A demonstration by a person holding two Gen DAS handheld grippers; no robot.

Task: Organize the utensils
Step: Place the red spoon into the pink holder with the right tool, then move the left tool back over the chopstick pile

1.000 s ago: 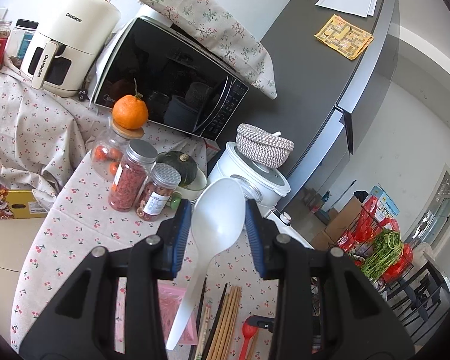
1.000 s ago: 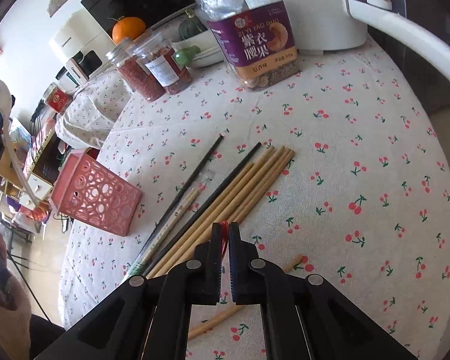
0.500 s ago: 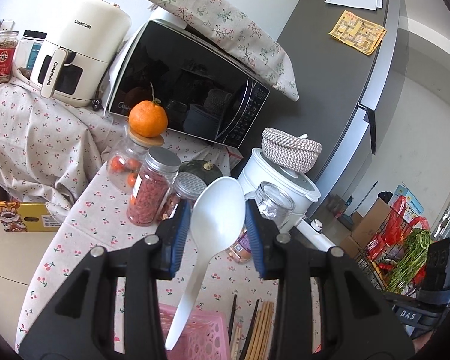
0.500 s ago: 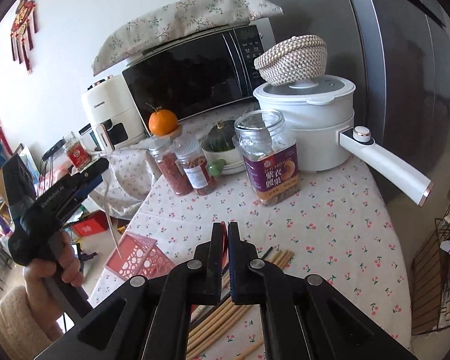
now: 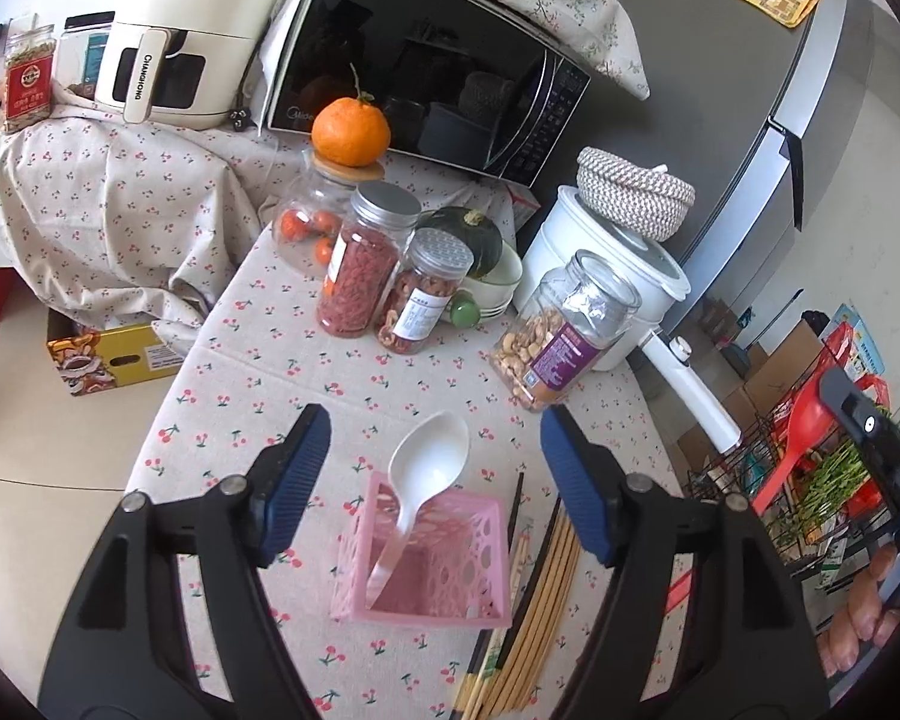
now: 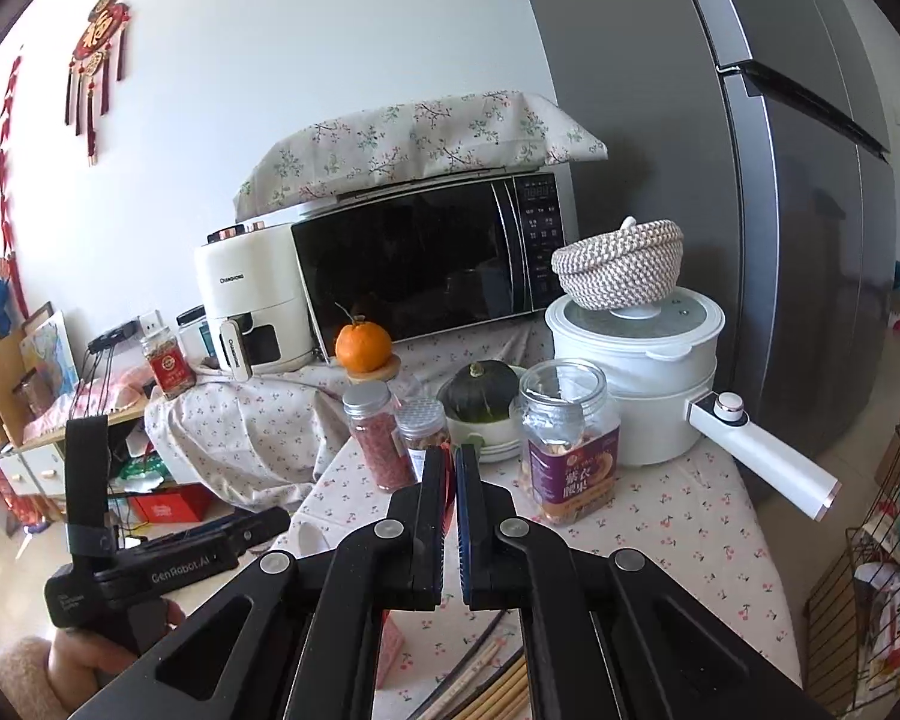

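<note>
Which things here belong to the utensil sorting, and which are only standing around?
Belong to the job:
- white spoon, standing in the pink basket
- chopsticks on the cloth beside the basket
- red spoon in the right gripper

Just standing around:
- orange
- jars
- microwave
- white pot

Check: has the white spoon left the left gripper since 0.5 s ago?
Yes. The white spoon now stands in the pink basket, beside the chopsticks, with the left gripper open around it.
</note>
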